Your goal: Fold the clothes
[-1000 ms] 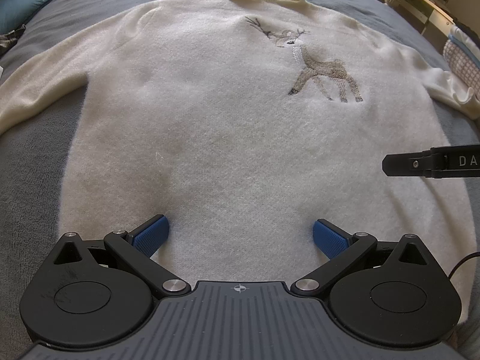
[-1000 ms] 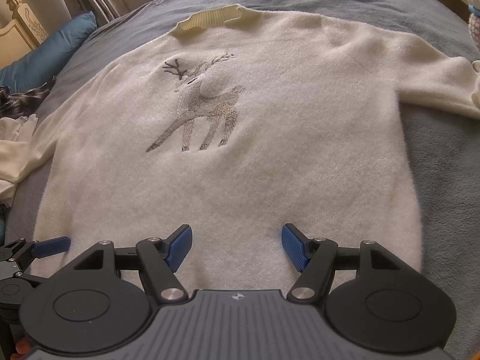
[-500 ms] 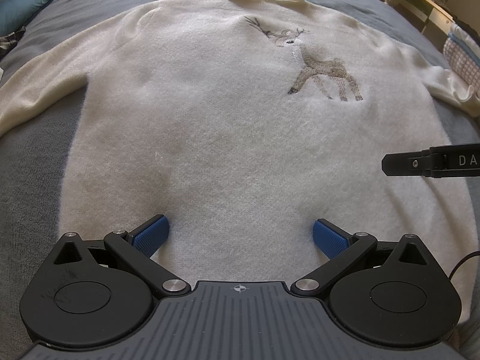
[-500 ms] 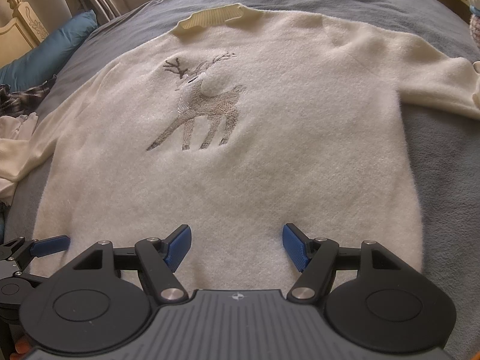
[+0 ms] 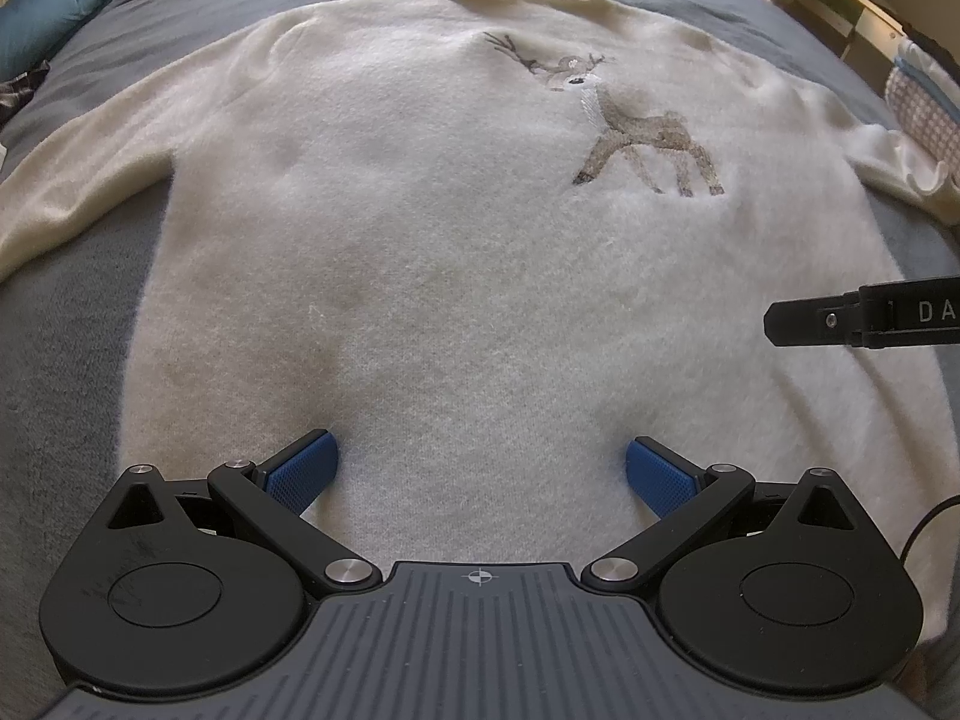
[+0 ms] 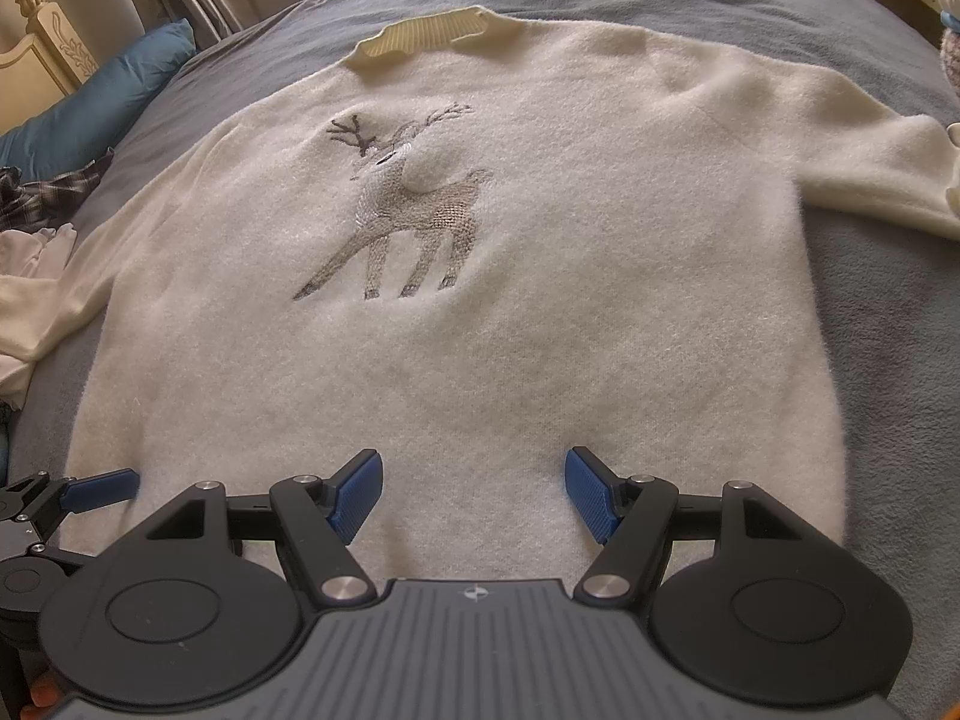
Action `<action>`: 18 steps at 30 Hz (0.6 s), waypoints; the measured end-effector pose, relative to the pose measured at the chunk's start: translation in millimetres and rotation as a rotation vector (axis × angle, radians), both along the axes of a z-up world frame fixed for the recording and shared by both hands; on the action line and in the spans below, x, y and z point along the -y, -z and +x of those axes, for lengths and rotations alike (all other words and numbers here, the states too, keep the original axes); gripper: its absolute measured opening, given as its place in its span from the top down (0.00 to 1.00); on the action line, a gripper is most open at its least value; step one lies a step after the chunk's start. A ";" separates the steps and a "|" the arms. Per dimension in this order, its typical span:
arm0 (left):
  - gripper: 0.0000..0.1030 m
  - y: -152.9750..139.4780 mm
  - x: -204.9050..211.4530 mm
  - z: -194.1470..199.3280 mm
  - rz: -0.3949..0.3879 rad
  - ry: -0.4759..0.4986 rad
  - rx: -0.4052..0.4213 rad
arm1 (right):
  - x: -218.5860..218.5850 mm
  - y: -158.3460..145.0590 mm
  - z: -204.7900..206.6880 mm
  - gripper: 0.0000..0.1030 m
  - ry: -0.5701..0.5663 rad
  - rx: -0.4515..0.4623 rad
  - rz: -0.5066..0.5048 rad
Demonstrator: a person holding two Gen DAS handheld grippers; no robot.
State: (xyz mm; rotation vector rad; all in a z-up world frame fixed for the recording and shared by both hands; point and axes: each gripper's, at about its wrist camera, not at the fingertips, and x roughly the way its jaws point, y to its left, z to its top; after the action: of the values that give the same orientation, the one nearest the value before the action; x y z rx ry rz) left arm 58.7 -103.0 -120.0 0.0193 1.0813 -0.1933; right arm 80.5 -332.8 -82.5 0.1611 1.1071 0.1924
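Observation:
A cream fluffy sweater (image 5: 456,252) (image 6: 540,312) with an embroidered deer (image 5: 642,138) (image 6: 408,222) lies flat, front up, on a grey bedspread (image 5: 60,324), collar at the far end and both sleeves spread out. My left gripper (image 5: 480,468) hovers open over the lower left part of the sweater, nothing between its blue pads. My right gripper (image 6: 471,492) stands open over the lower right part, also with nothing in it. In the right wrist view, one blue finger of the left gripper (image 6: 99,489) shows at the lower left edge.
A blue pillow (image 6: 96,108) and a plaid garment (image 6: 36,198) lie at the left of the bed, with white cloth (image 6: 30,252) beside them. A cream headboard post (image 6: 42,36) stands far left. Stacked textiles (image 5: 924,102) sit at the right edge.

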 end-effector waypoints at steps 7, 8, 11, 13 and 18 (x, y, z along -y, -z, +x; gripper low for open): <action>0.00 -3.8 -0.1 2.4 0.008 0.005 -0.007 | 1.7 -0.1 -0.9 0.32 0.008 0.000 0.014; 0.00 -5.1 -1.2 2.6 0.002 0.006 -0.007 | 2.0 -0.4 -1.1 0.32 0.010 0.000 0.018; 0.00 -12.3 -8.2 5.0 -0.043 0.001 -0.006 | 4.7 -1.1 -0.7 0.32 0.024 -0.002 0.034; 0.00 -19.9 -15.3 7.7 -0.084 -0.012 0.021 | 6.5 -3.3 -0.7 0.32 0.038 -0.001 0.042; 0.00 -42.2 -23.7 28.3 -0.075 0.007 0.089 | 11.6 -13.2 -3.5 0.33 0.051 0.069 0.024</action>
State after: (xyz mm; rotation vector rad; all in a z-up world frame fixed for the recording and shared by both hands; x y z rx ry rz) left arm 87.0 -79.3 -77.8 -0.0355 0.9847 -0.2370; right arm 77.0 -344.4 -69.4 0.2029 1.0315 0.1648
